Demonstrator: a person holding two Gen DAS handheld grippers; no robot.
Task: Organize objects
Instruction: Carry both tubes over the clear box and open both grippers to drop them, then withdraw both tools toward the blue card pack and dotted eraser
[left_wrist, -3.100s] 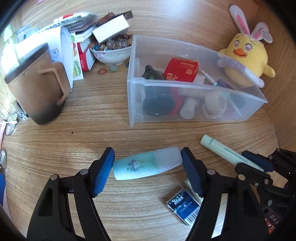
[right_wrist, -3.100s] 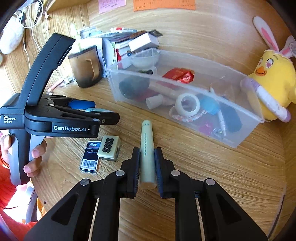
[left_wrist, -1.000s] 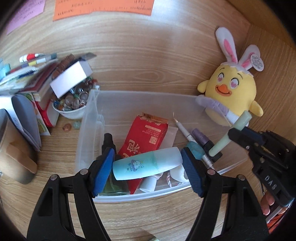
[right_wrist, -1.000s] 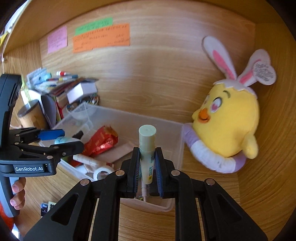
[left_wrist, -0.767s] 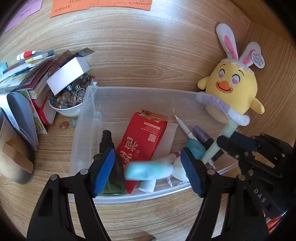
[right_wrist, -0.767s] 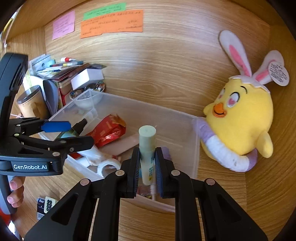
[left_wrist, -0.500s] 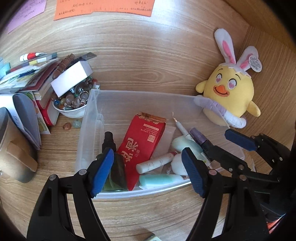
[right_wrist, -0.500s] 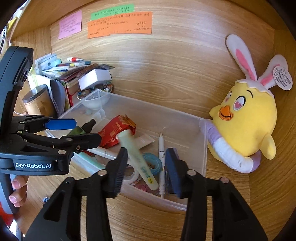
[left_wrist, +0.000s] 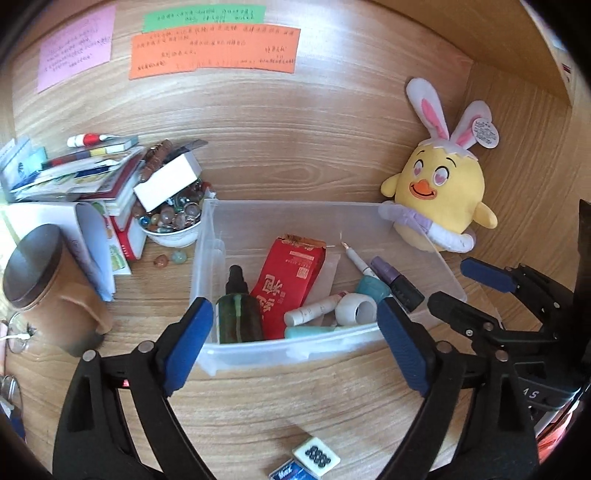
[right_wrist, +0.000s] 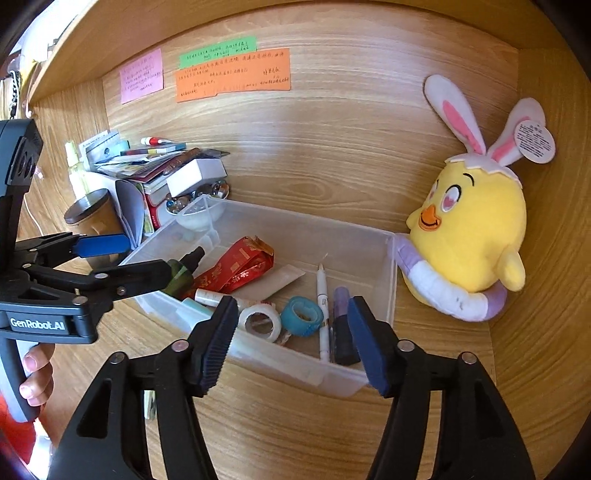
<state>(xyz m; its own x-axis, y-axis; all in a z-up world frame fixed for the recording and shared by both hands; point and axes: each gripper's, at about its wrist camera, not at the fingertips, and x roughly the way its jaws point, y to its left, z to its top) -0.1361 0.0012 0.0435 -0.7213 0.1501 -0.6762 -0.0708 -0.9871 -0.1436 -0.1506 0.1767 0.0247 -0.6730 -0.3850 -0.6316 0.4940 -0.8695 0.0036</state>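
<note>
We hold the left gripper (left_wrist: 294, 338) above the near edge of the clear plastic bin (left_wrist: 288, 352), its blue-padded fingers (left_wrist: 186, 343) spread wide apart and holding nothing. We hold the right gripper (right_wrist: 291, 341) over the near right corner of the same bin, its fingers (right_wrist: 365, 347) also wide apart and empty.

The bin stands on the wooden surface (left_wrist: 258, 398), near the back wall. Its contents, as seen from the left wrist view:
- a dark green spray bottle (left_wrist: 238, 314) at the left end, lying with its black nozzle pointing far;
- a red foil packet (left_wrist: 290, 280) just right of the bottle;
- a light teal tube (left_wrist: 308, 331) lying along the near wall;
- a white tube (left_wrist: 314, 313) just beyond the teal tube;
- a white tape roll (left_wrist: 356, 310) and a blue tape roll (left_wrist: 373, 290) to the right;
- a white pen (left_wrist: 360, 263) and a purple-capped dark item (left_wrist: 397, 282) at the right end.

A yellow chick plush with bunny ears (left_wrist: 439, 195) sits against the far right corner of the bin. Left of the bin stand a white bowl of glass marbles (left_wrist: 173, 221), a stack of books (left_wrist: 92, 177) and a brown lidded mug (left_wrist: 51, 288). On the surface near us lie a mahjong tile (left_wrist: 316, 451) and a small blue box (left_wrist: 290, 472), touching each other. Coloured notes (left_wrist: 214, 51) are stuck on the back wall.
</note>
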